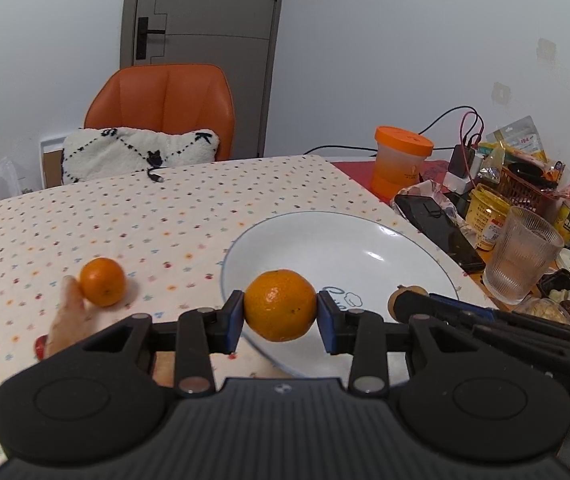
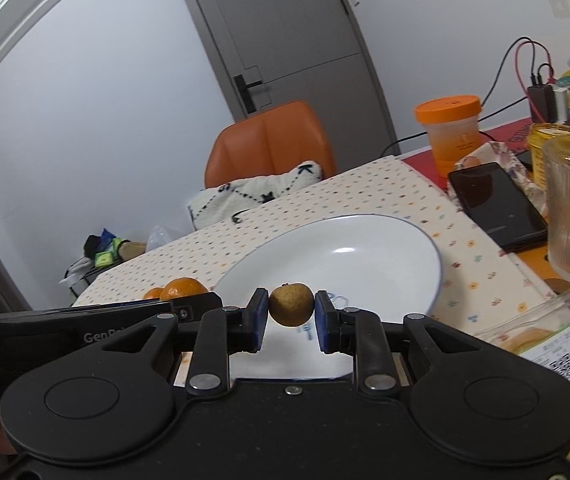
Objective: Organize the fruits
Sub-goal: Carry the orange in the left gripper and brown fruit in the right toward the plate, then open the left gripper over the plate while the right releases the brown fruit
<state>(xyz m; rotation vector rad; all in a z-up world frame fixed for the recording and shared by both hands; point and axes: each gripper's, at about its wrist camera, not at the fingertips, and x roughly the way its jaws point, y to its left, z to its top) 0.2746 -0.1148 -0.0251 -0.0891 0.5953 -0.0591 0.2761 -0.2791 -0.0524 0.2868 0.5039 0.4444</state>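
The near rim of the white plate [image 1: 365,240] is cut off behind both tools, and the print on its floor is too hidden to read. The left tongs [image 1: 280,308] are clenched on an orange mandarin [image 1: 280,305], held level above the plate's near-left edge, blue pads pressed to either side of the fruit. The right tongs [image 2: 291,306] grip a small brown fruit [image 2: 291,305], dull and speckled, with a stub at its top; it hangs over the plate's near part, and its kind is hard to make out. A second mandarin [image 1: 103,281] sits on the dotted cloth of the surface [image 1: 125,208], left of the plate, touching a fingertip [image 1: 69,292] of a hand mostly concealed by the left tool. In the right wrist view, two orange fruits show only as slivers above the other tool's body. A ribbed glass [image 1: 521,256] and a dark phone [image 2: 497,204] stand right of the plate.
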